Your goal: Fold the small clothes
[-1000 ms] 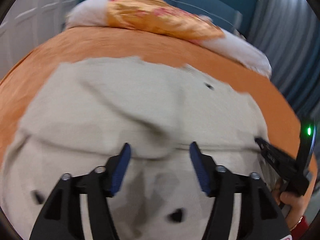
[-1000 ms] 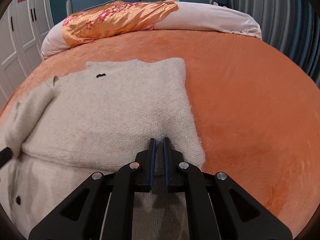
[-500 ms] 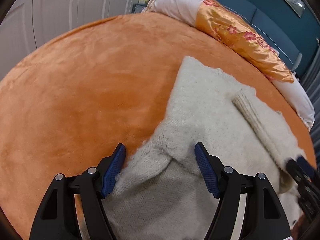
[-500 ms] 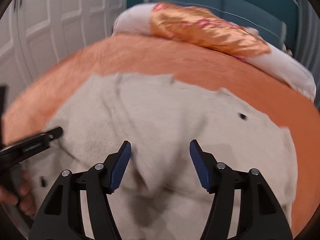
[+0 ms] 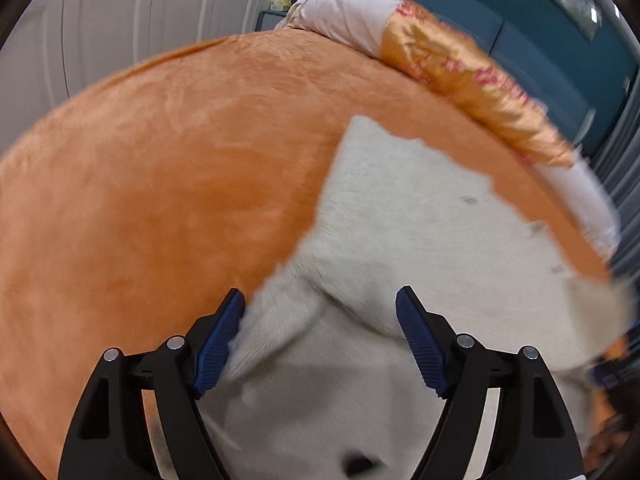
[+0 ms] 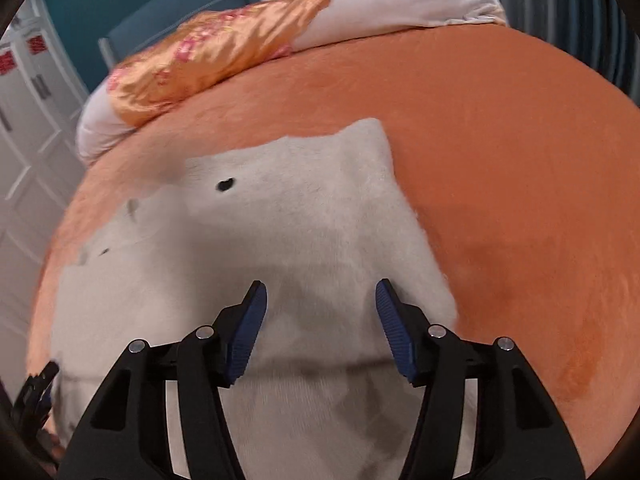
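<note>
Right gripper (image 6: 318, 320) just let go of the fluffy cream knit sweater (image 6: 304, 240), jaws closing slightly; left gripper (image 5: 320, 336) opening over lower-centre hem, nothing pinched. Fold laid, next grab pending.

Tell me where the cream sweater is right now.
In both wrist views the cream sweater lies on the orange bedspread, short of the satin pillow.

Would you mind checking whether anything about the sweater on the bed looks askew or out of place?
The sweater lies partly folded on the orange bedspread, not yet square: in the left wrist view a flap near the left gripper bunches up with a diagonal crease. Nothing looks spilled or damaged. Blur hides finer detail.
</note>
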A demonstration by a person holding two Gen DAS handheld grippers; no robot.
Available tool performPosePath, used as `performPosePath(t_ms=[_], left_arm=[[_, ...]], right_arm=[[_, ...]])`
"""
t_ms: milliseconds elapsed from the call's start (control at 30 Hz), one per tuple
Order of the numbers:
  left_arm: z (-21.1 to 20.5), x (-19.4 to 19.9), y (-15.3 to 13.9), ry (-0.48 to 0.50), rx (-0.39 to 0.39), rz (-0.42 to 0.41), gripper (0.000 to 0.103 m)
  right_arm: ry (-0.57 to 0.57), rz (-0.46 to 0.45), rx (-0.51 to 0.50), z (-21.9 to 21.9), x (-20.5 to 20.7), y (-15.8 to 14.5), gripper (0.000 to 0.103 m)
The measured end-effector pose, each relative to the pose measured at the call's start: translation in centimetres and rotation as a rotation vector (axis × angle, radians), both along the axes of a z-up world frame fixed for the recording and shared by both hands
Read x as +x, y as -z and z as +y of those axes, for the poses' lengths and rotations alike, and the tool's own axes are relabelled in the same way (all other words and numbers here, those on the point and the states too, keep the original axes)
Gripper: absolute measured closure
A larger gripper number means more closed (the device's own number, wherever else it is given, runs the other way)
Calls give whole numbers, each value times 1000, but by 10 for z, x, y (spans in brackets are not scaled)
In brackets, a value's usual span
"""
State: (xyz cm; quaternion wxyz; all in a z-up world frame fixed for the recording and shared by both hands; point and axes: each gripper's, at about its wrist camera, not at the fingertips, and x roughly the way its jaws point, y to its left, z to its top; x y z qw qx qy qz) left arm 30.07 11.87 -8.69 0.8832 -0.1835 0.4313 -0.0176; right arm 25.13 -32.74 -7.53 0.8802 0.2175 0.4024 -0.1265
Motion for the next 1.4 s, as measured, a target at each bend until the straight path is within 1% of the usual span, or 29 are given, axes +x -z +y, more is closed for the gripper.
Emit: performPosePath(t_ms=[33, 100, 167, 200, 267, 333, 467, 533, 633, 700, 733, 767, 800, 833, 867, 900, 933, 967, 1000, 1067, 1100, 1133, 1167, 1200, 1233, 1267, 1333, 1367, 1400], left_arm=[[0, -5, -2, 4, -28, 3, 28], [-3, -11, -5, 5, -63, 10, 28], [-6, -9, -5, 2, -81, 25, 28], [-6, -5, -5, -7, -86, 43, 28], [-4, 1, -7, -36, -125, 81, 28], [0, 1, -13, -49, -187, 89, 28], [10, -11, -30, -71, -291, 56, 28], [7, -9, -25, -56, -326, 83, 28], [1, -4, -13, -51, -371, 129, 28], [-3, 5, -2, -47, -348, 148, 28], [-3, 10, 5, -65, -325, 163, 28], [-1, 16, 10, -82, -327, 153, 28], [1, 20, 11, -94, -323, 134, 32], [4, 25, 9, -107, -304, 112, 44], [6, 30, 5, -118, -280, 89, 54], [7, 38, 0, -118, -254, 68, 71], [9, 42, -5, -116, -251, 53, 91], [12, 45, -10, -109, -260, 28, 98], [13, 46, -21, -101, -241, -25, 99], [12, 41, -31, -103, -193, -94, 98], [8, 38, -32, -99, -154, -117, 98], [3, 37, -28, -91, -112, -117, 97], [-7, 39, -17, -73, -38, -95, 97], [-11, 41, -7, -64, -4, -70, 97], [-15, 43, 4, -58, 16, -37, 97], [-17, 41, 19, -61, 24, -11, 96], [-15, 34, 19, -65, 29, -43, 92], [-15, 35, 19, -65, 31, -41, 92], [-14, 32, 21, -65, 34, -41, 90]], right_arm=[[-21, -7, 4, 3, -2, -1, 46], [-84, -35, 50, 10, -2, -4, 44], [-120, -39, 83, 18, 8, -2, 40], [-124, -31, 81, 20, 16, -2, 39], [-102, -1, 65, 24, 29, 4, 39], [-77, 13, 87, 23, 32, 8, 39], [-63, -8, 100, 19, 22, 9, 39], [-63, -6, 106, 17, 19, 12, 39], [-66, 6, 71, 21, 23, 9, 38], [-67, 10, 59, 24, 30, 7, 39], [-64, 11, 58, 24, 33, 7, 46], [-59, 14, 57, 24, 38, 6, 53], [-63, 19, 56, 24, 43, 4, 73], [-72, 23, 52, 25, 49, 1, 94], [-92, -3, 49, 26, 53, -11, 94], [-107, -71, 38, 29, 51, -29, 94], [-120, -125, 30, 31, 47, -43, 94], [-155, -255, 32, 35, 37, -74, 94], [-182, -348, 44, 37, 27, -92, 95], [-210, -499, 49, 35, 8, -111, 95], [-192, -478, 26, 32, 10, -104, 95], [-176, -391, -2, 29, 21, -87, 95], [-148, -207, -21, 21, 44, -46, 95], [-105, -17, 0, 10, 62, 0, 95], [-79, 45, 23, 5, 65, 18, 95], [-65, -27, 79, -1, 54, 19, 95], [-63, -148, 100, -1, 35, -3, 95], [-68, -195, 93, 1, 28, -9, 95], [-67, -171, 61, 2, 29, -3, 95]])
